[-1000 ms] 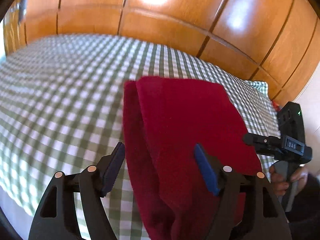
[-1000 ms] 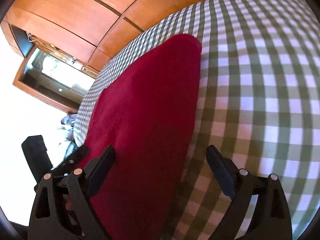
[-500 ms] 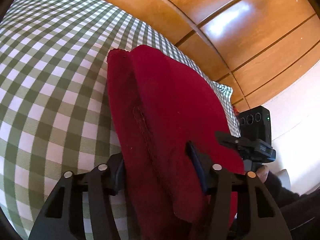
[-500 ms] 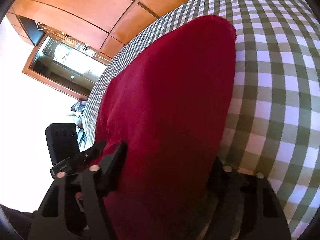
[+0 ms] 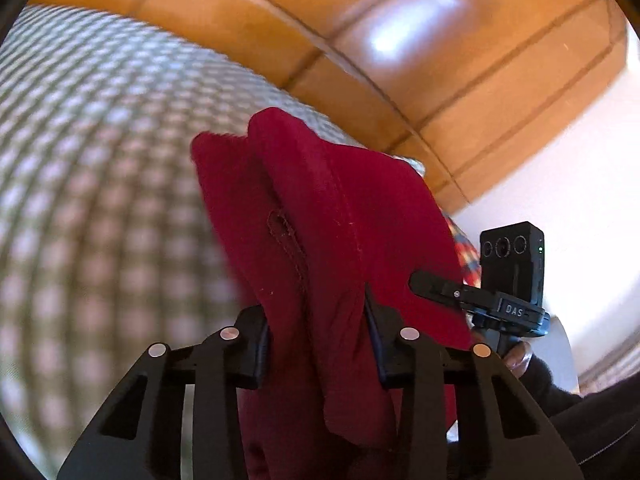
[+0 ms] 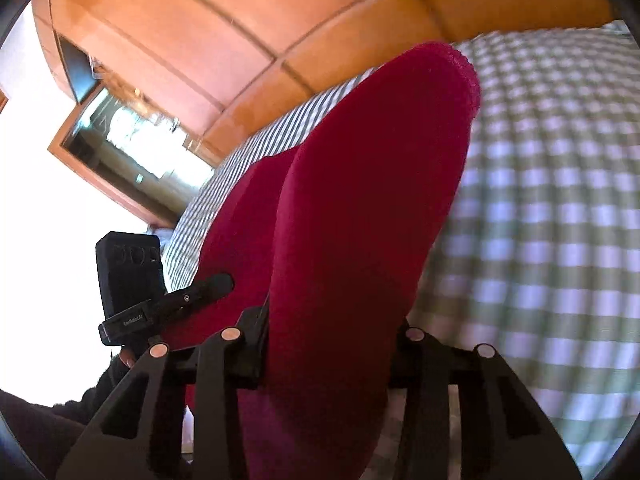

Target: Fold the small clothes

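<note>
Left wrist view showed the letters "DAS" on the side of the right gripper (image 5: 436, 286), which sat at about 4 o'clock; any further characters were too small to read. On the right wrist view the left gripper (image 6: 208, 286) at 8 o'clock carried a pale label, blurred beyond reading.

The red garment (image 5: 320, 240) was a soft, fleecy, deep red cloth, doubled over so that two layers showed, with a stitched seam or slit running down the nearer layer. The left gripper (image 5: 316, 344) had its fingers (image 5: 256, 340) closed on the near edge of the cloth, fabric bunched between them and hanging below. In the right wrist view the right gripper (image 6: 332, 340) likewise clamped the red garment (image 6: 360, 220), its fingers (image 6: 252, 336) pressed against a thick fold.

The cloth stretched away toward 12 o'clock in both views, its far end apparently raised off the green-and-white checked tabletop (image 5: 100, 200), though motion blur made contact hard to judge. Orange-brown wooden panelling (image 5: 400, 40) rose behind the tabletop (image 6: 560, 200).
</note>
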`<action>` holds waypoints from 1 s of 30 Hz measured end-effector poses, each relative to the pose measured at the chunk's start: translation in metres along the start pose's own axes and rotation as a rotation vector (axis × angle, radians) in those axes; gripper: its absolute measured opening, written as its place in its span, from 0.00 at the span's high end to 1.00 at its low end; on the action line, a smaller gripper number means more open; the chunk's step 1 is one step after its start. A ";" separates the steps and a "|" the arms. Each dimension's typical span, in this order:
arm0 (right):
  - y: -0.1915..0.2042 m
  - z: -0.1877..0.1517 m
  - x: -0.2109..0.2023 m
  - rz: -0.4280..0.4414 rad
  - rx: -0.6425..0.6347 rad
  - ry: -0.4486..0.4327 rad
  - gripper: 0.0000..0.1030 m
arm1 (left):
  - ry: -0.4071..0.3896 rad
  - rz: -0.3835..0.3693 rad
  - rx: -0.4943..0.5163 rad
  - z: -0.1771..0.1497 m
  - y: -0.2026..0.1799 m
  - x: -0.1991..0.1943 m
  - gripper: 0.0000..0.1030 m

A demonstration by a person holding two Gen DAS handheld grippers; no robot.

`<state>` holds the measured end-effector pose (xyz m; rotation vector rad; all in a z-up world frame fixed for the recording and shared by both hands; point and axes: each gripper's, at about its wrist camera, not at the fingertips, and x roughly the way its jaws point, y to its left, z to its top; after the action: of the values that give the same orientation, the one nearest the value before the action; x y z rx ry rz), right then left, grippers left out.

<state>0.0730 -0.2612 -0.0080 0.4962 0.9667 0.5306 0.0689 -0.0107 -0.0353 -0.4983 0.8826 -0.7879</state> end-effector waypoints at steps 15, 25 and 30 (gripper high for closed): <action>-0.150 0.046 -0.209 -0.366 0.130 -0.331 0.63 | 0.218 -0.101 0.344 0.113 -0.191 0.259 0.66; -0.267 -0.001 -0.205 -0.486 0.396 -0.348 0.24 | 0.314 0.217 0.459 0.092 -0.203 0.374 0.35; -0.233 0.009 -0.227 -0.660 0.305 -0.353 0.20 | 0.271 0.251 0.458 0.096 -0.211 0.333 0.35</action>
<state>0.0216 -0.5824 -0.0028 0.4868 0.8095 -0.2967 0.1947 -0.3950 -0.0028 0.1250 0.9548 -0.8045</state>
